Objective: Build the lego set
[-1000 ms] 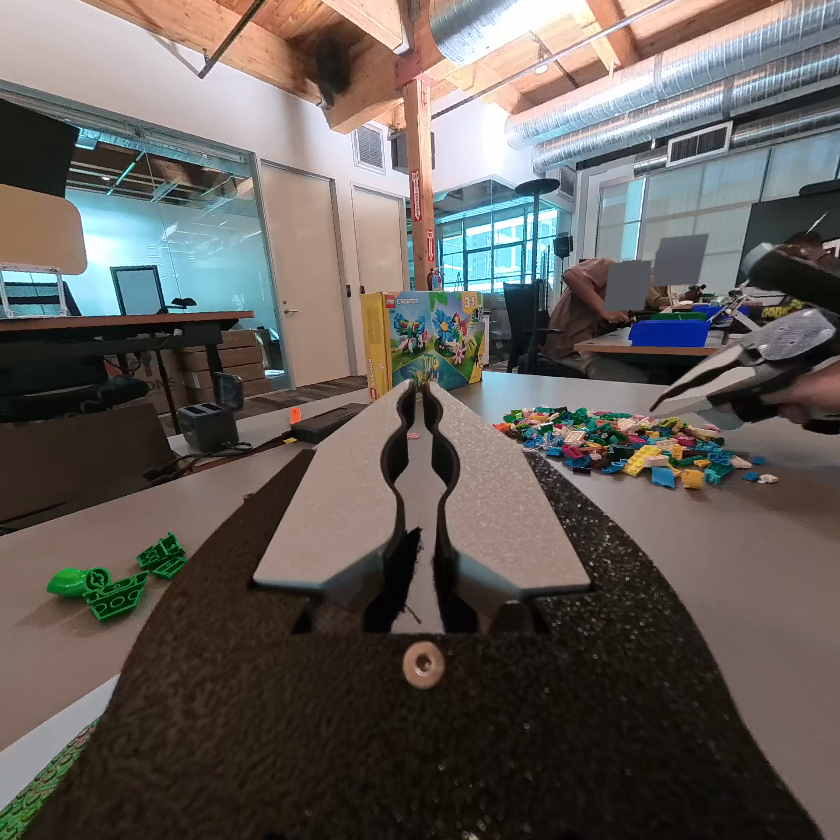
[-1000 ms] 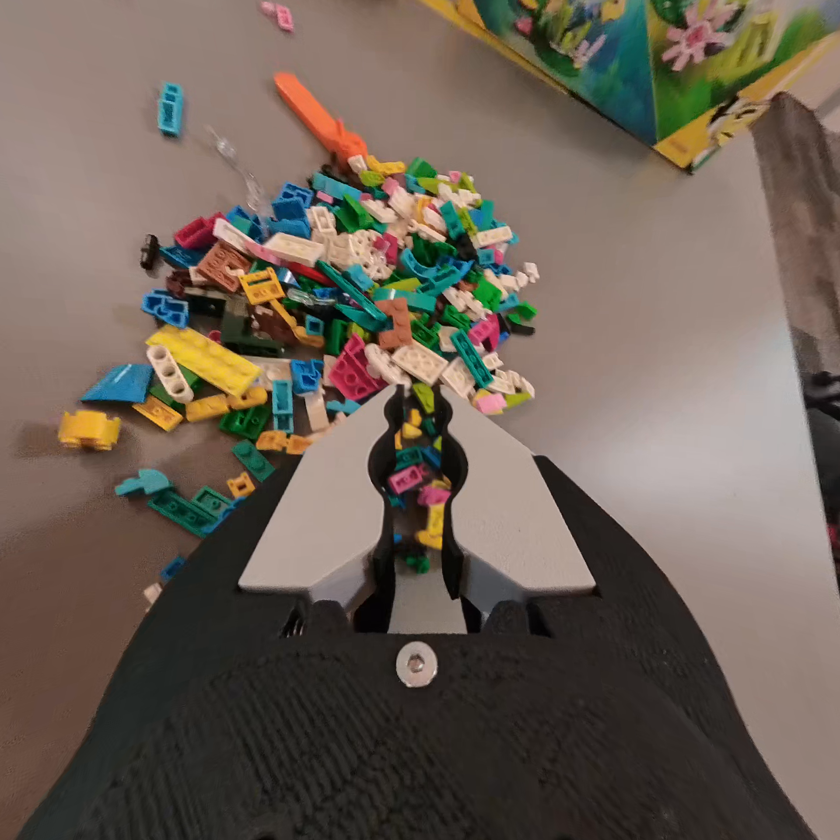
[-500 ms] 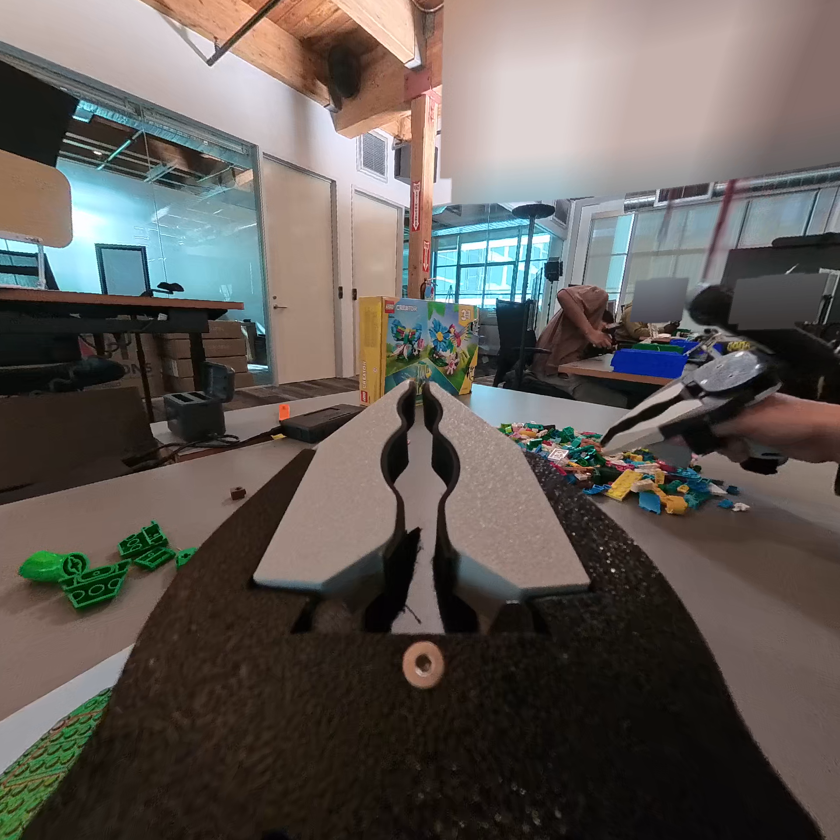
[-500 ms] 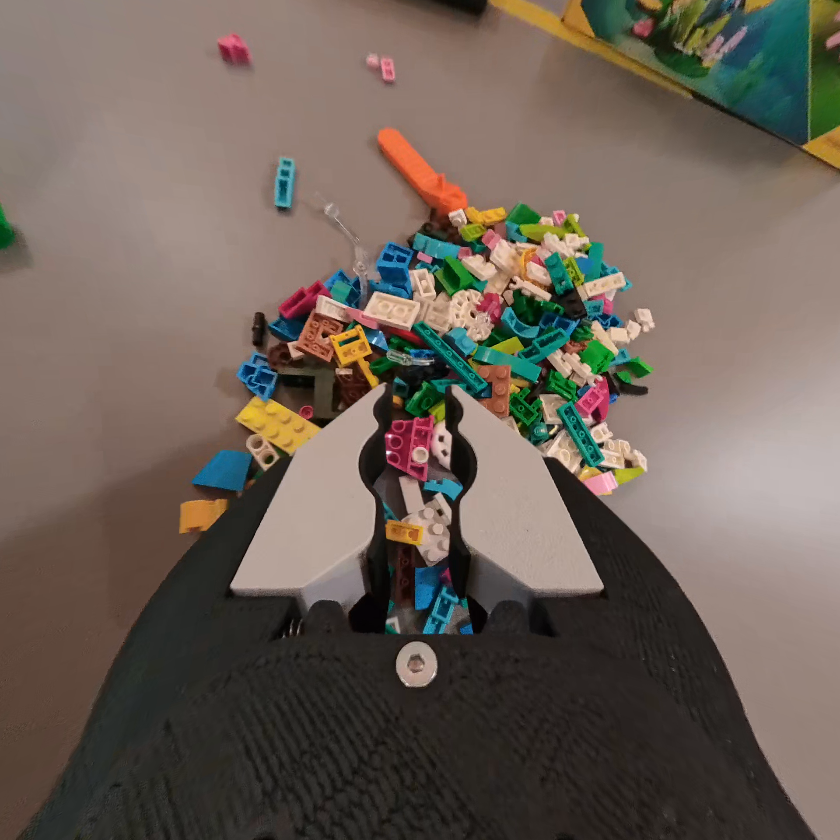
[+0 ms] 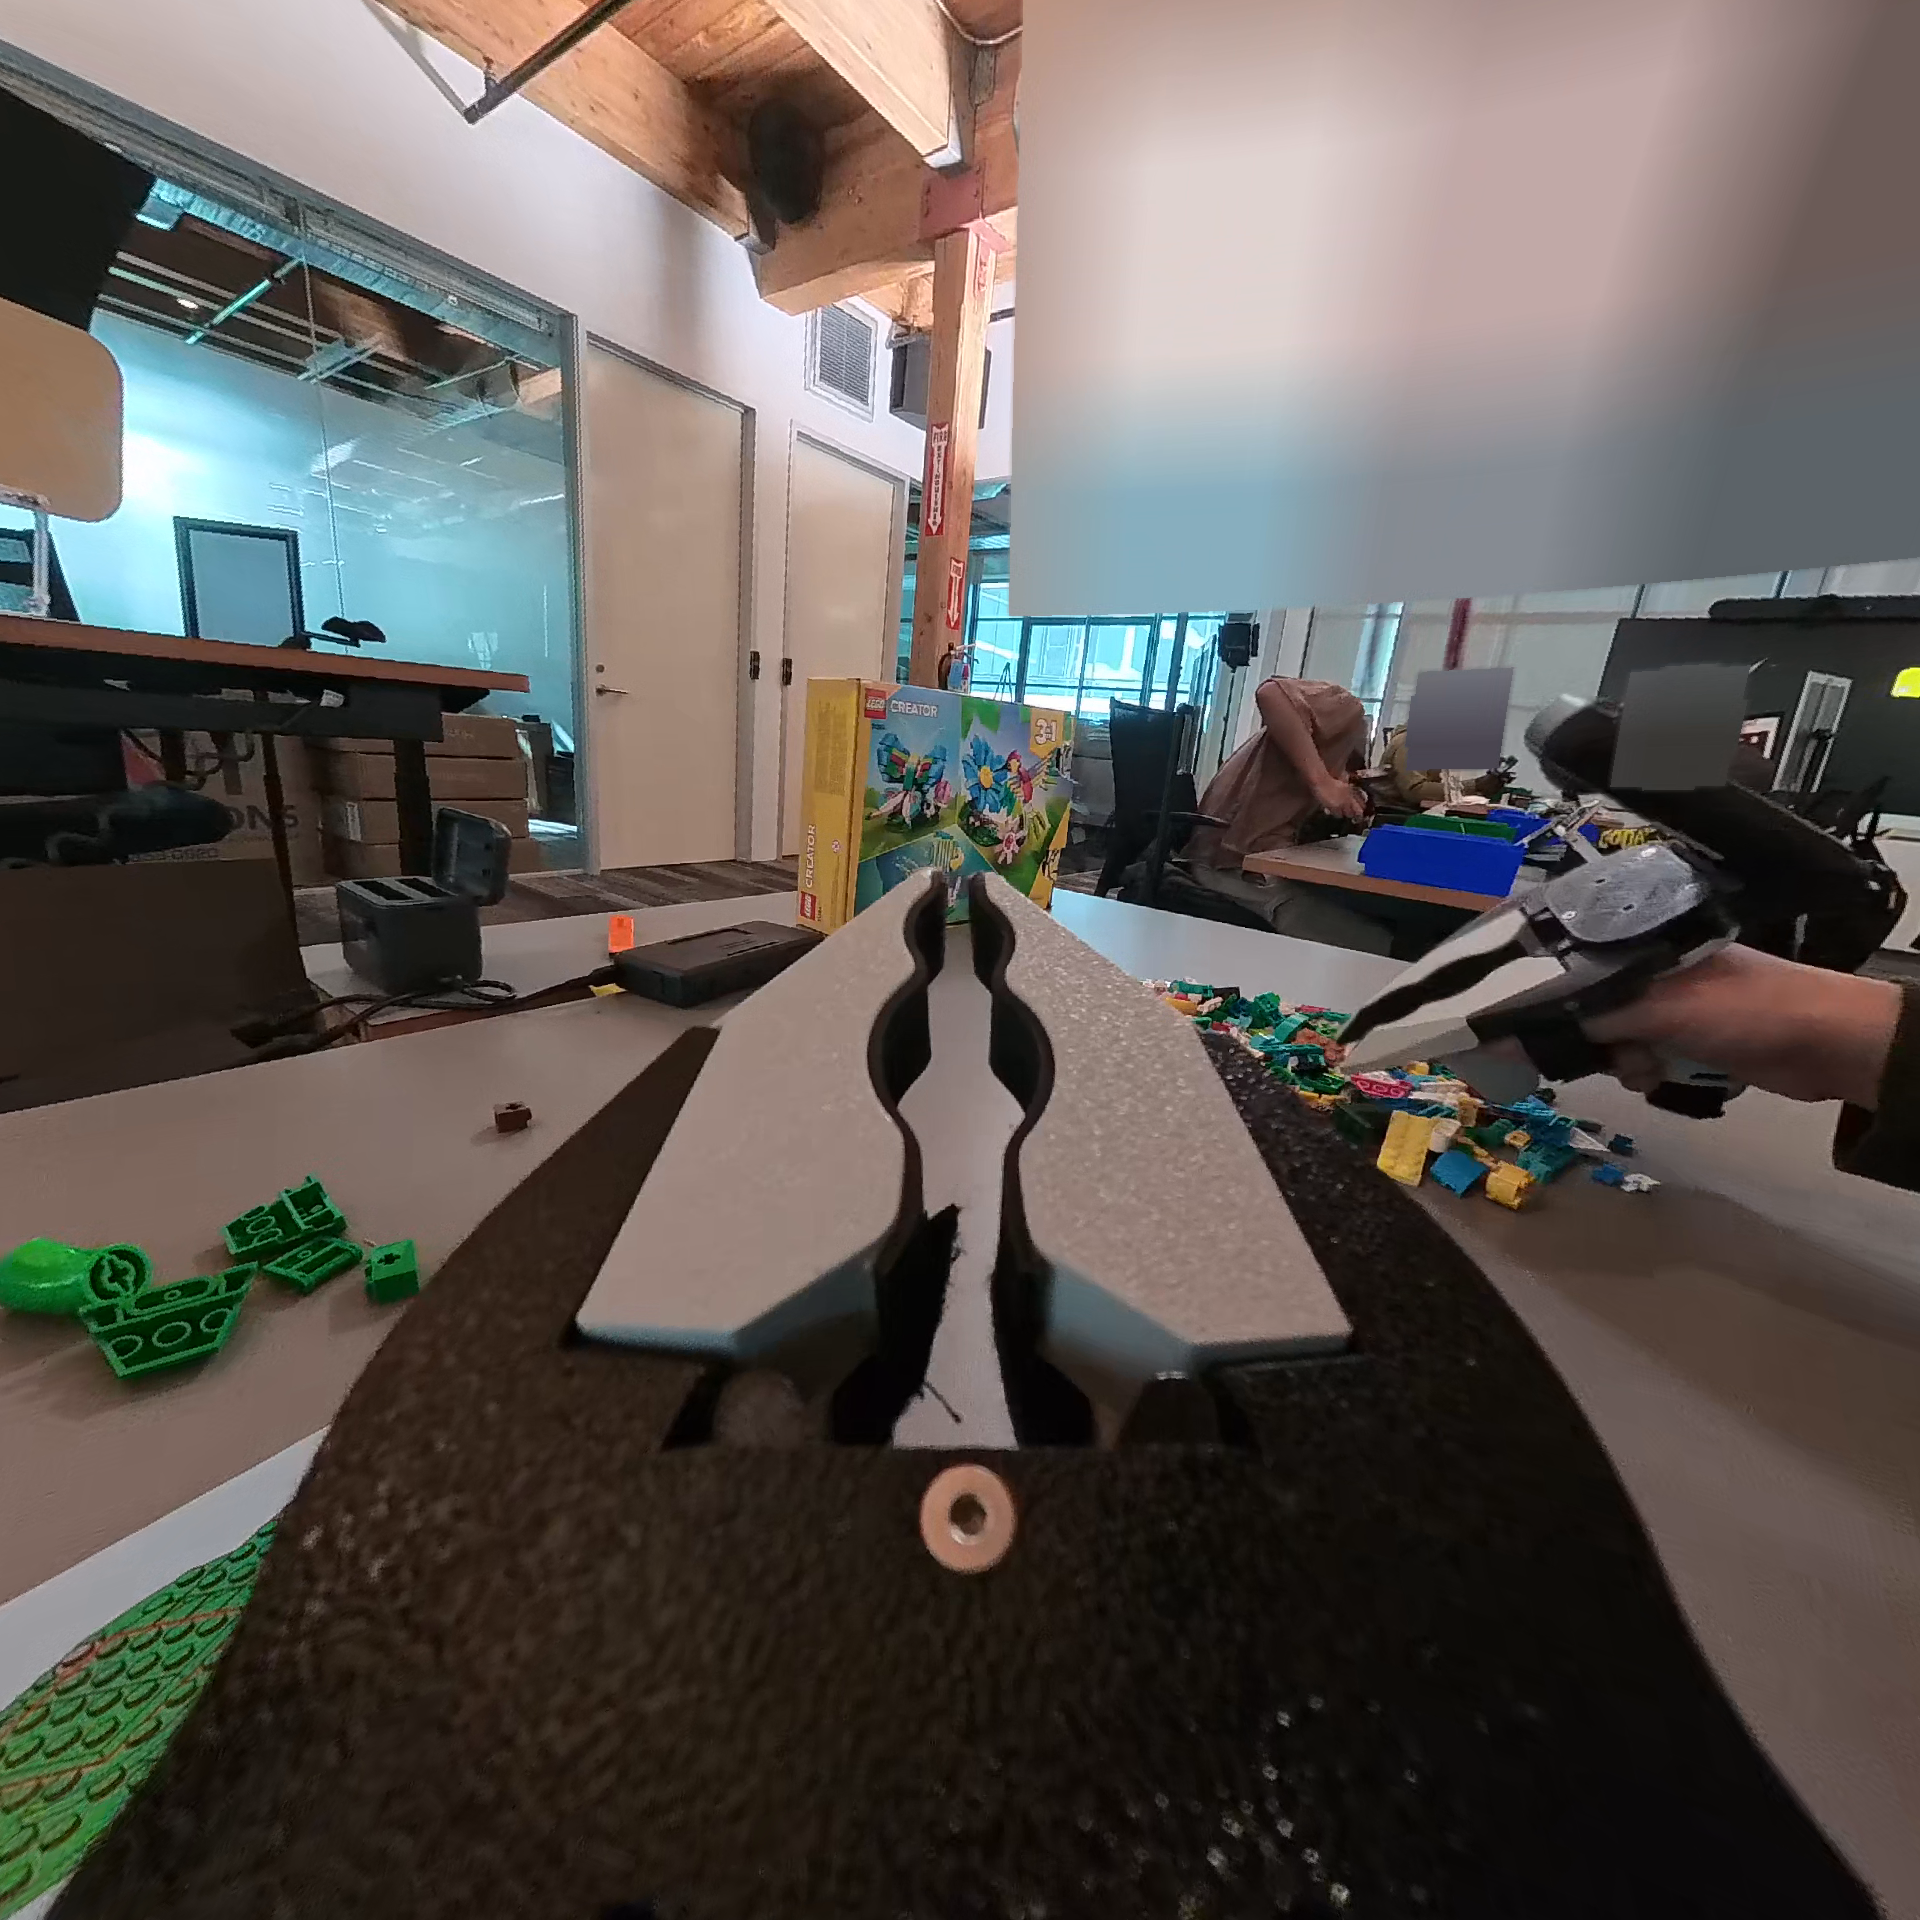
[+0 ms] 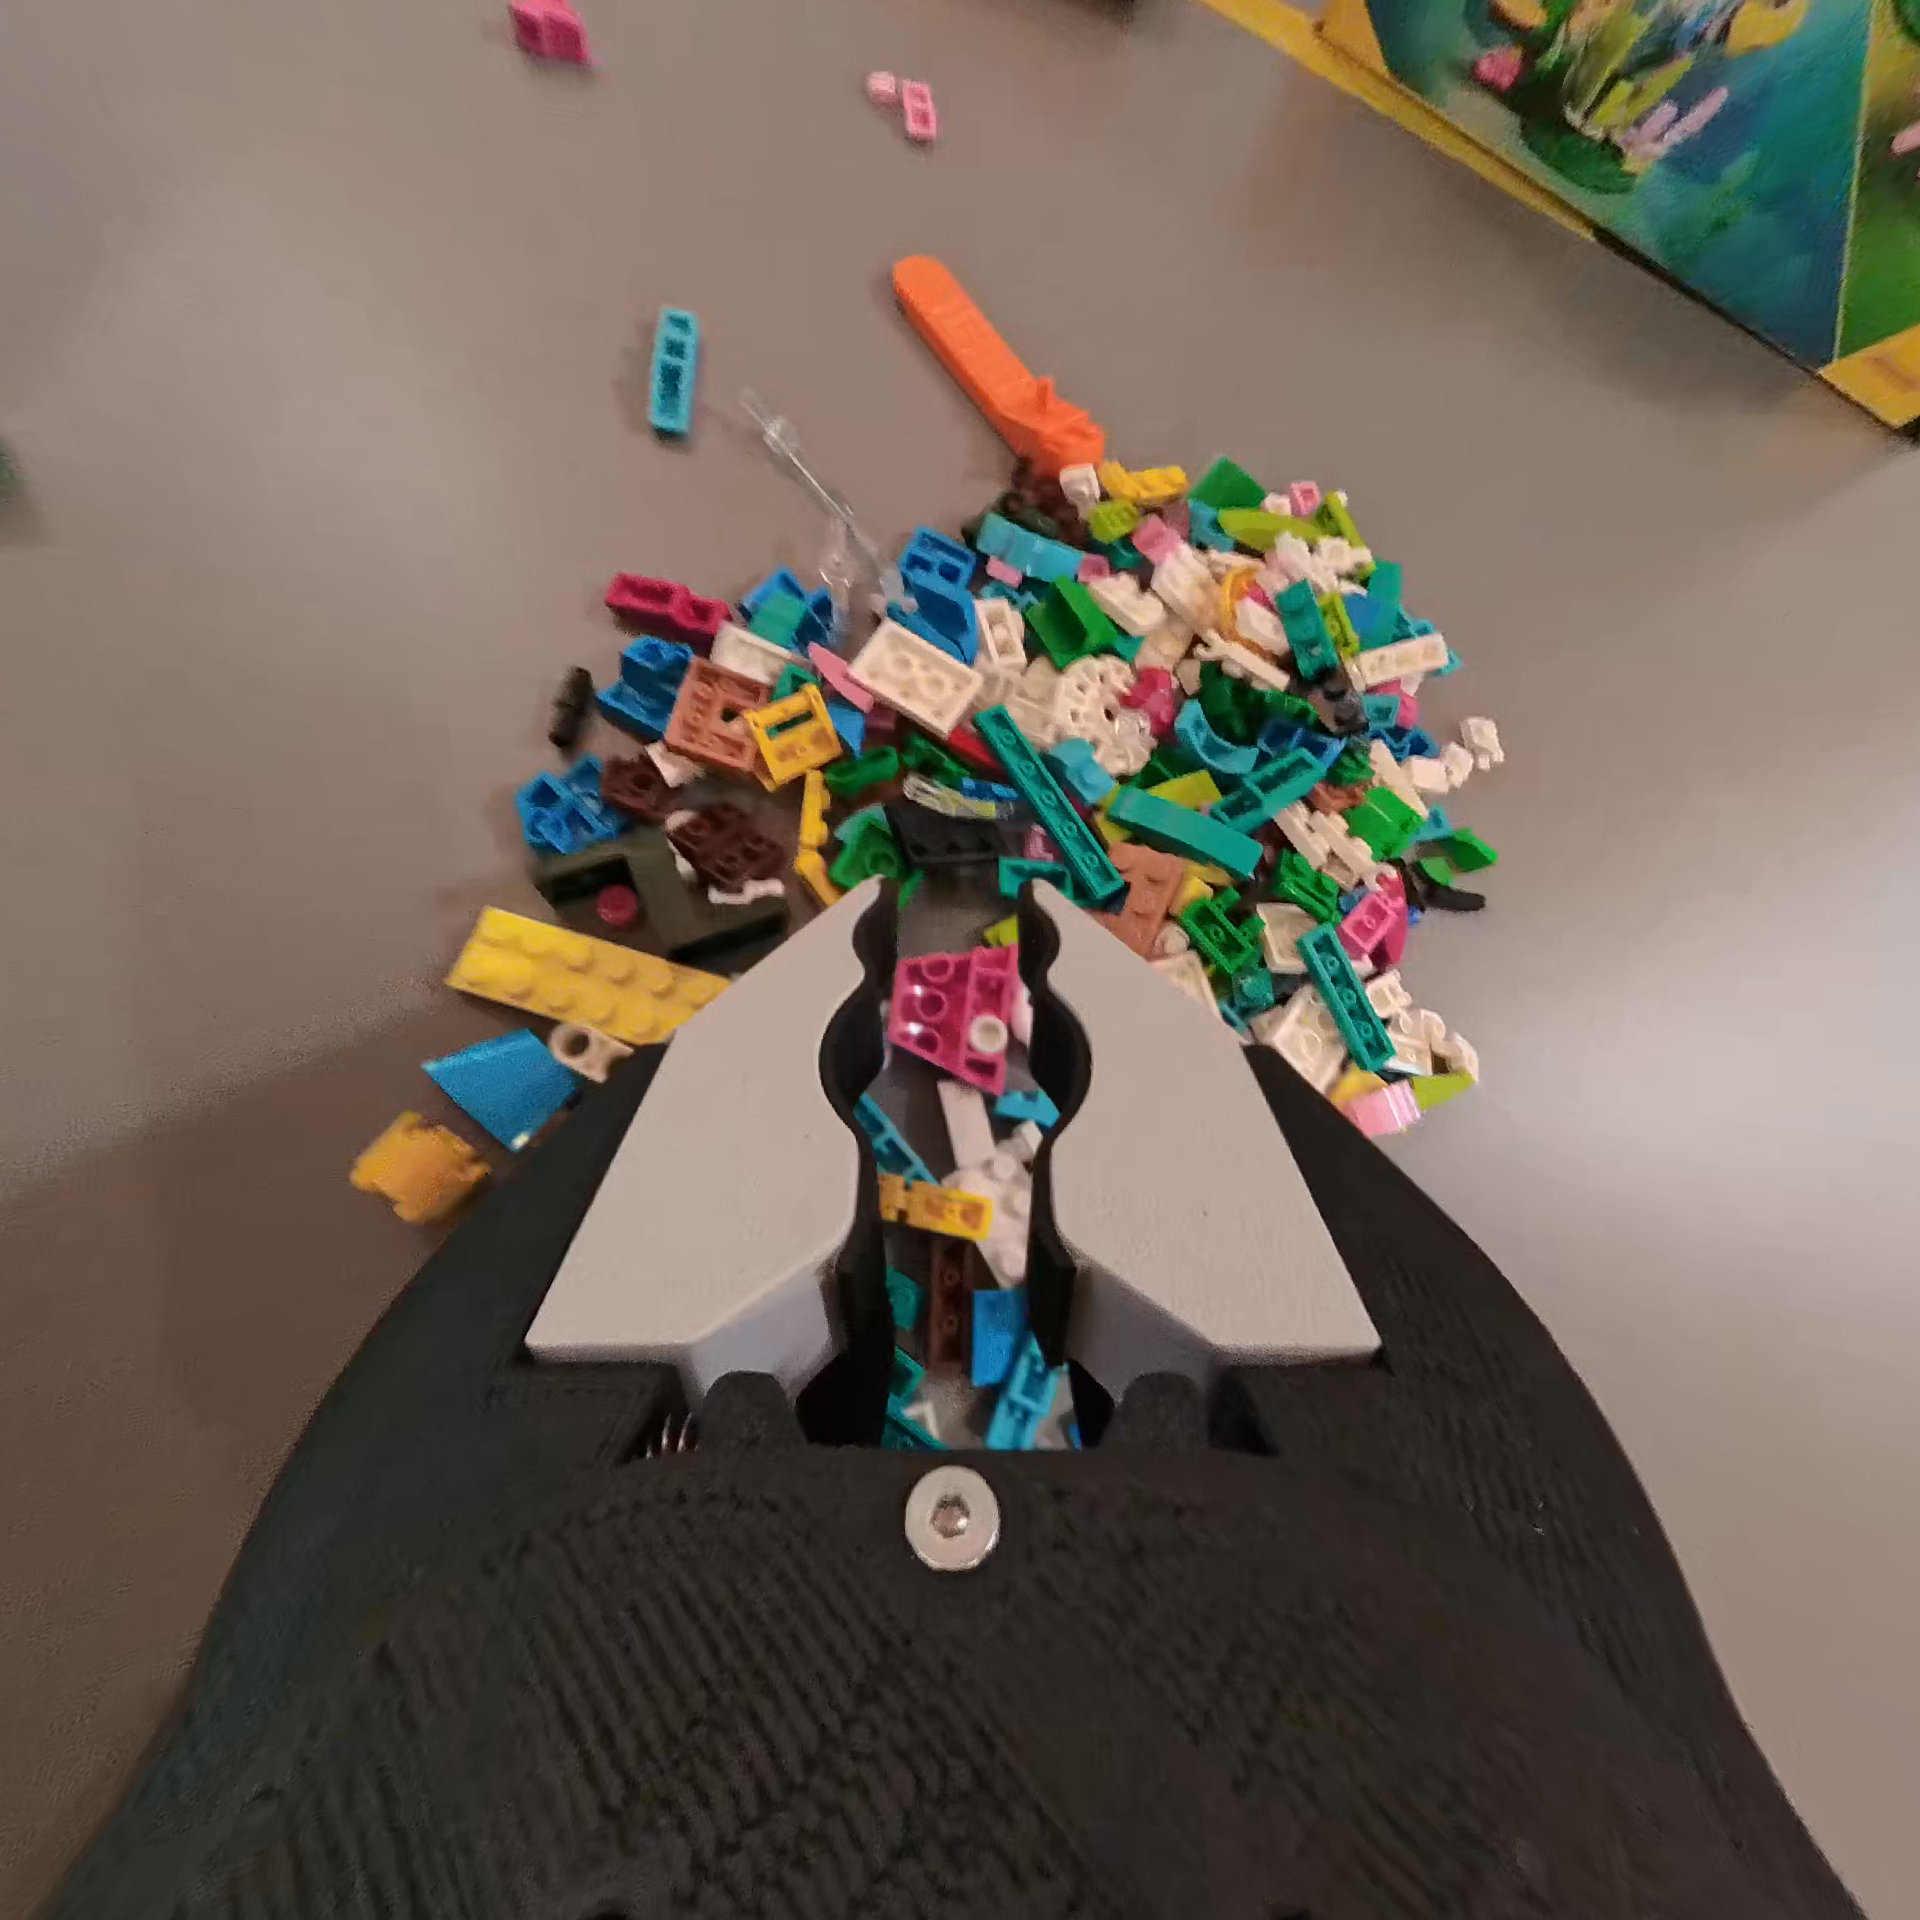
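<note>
A heap of small mixed-colour lego pieces lies on the grey table; it also shows at the right in the left wrist view. My right gripper hangs low over the near edge of the heap, its jaws a little apart and empty. A pink brick shows on the heap through the gap between the fingers. In the left wrist view the right gripper, held by a hand, points its tips down into the heap. My left gripper is shut and empty above the table. Several bright green pieces lie to its left.
The lego box stands at the back, also in the right wrist view. An orange brick separator and a teal plate lie beyond the heap. A brown piece, a black device and a green studded sheet are nearby. The teal plate is about 12 centimetres from my right fingertips and 25 centimetres from my left.
My right gripper has come down over the heap and its jaws have opened somewhat wider. My left gripper has shifted slightly and stays shut.
</note>
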